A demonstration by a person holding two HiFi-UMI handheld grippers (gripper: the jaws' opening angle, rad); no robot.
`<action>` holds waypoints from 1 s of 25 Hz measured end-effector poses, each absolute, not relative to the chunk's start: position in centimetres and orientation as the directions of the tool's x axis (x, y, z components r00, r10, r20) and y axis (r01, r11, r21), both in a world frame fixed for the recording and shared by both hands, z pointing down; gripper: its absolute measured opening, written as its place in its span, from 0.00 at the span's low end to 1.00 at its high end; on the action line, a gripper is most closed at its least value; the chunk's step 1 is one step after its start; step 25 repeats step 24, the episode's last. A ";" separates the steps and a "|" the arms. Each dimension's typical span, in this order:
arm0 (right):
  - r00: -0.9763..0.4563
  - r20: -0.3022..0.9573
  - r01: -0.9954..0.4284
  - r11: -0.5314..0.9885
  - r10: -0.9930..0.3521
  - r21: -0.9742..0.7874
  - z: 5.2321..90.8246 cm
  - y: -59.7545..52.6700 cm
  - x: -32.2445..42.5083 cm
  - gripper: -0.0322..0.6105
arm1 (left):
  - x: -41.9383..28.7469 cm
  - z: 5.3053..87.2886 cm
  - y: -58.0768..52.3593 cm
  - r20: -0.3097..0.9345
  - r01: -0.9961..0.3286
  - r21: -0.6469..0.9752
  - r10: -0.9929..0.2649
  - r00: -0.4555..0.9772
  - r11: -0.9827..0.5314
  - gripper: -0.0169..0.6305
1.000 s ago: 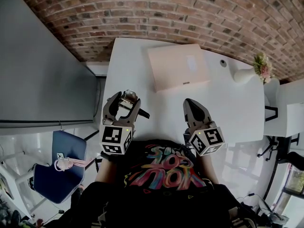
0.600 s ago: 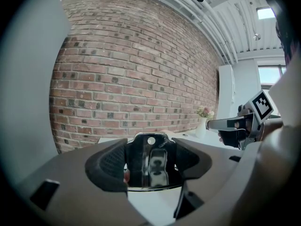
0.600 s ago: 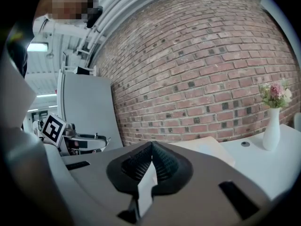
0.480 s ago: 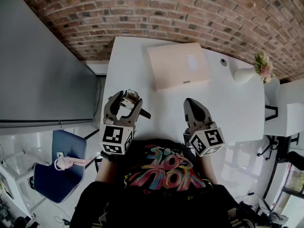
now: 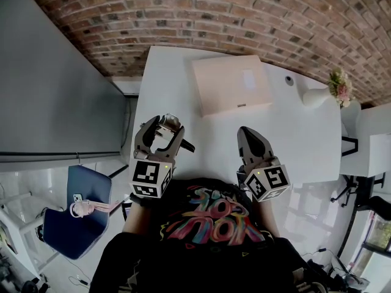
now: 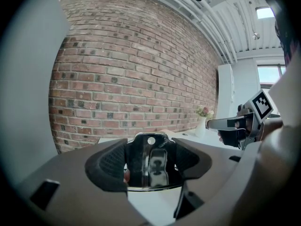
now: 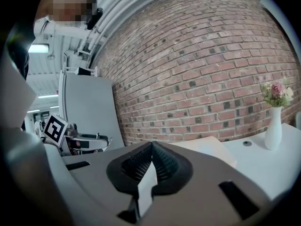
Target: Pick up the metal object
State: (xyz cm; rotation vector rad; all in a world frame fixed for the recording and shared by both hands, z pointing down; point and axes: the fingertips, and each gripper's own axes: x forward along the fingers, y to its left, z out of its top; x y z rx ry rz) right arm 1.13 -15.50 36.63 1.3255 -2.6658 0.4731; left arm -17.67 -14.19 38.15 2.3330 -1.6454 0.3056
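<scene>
Metal object (image 6: 151,164), clamped broadside between the jaws of the left gripper (image 5: 160,126) so that its flat faces bear on the pads, apparently raised clear of the table (image 5: 293,133); right gripper (image 5: 248,138), at 3 o'clock, jaws together and empty, is not needed.

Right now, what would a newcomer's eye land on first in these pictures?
A shiny metal object clamped in the left gripper's tongs, over the white table's near left. Beside it the right gripper, tongs shut on nothing; beyond, a beige box and a flower vase far right.
</scene>
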 end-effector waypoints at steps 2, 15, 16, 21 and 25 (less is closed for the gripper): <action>-0.608 0.253 -0.793 0.567 -0.752 -0.222 36.8 -15.4 1.1 0.08 | -17.7 38.2 -14.2 0.323 -0.942 0.097 -0.886 0.334 -0.320 0.48; -0.599 0.272 -0.801 0.557 -0.753 -0.219 37.0 -15.5 1.7 0.08 | -17.1 38.4 -14.4 0.328 -0.934 0.110 -0.874 0.358 -0.341 0.48; -0.598 0.275 -0.801 0.557 -0.753 -0.217 37.1 -15.5 1.6 0.08 | -17.1 38.5 -14.4 0.328 -0.933 0.112 -0.874 0.359 -0.342 0.47; -0.599 0.284 -0.801 0.559 -0.749 -0.216 37.4 -15.5 1.6 0.08 | -17.0 38.8 -14.5 0.330 -0.931 0.114 -0.871 0.364 -0.347 0.48; -0.595 0.283 -0.803 0.554 -0.752 -0.218 37.5 -15.5 1.8 0.08 | -16.8 38.7 -14.7 0.328 -0.929 0.111 -0.869 0.370 -0.353 0.48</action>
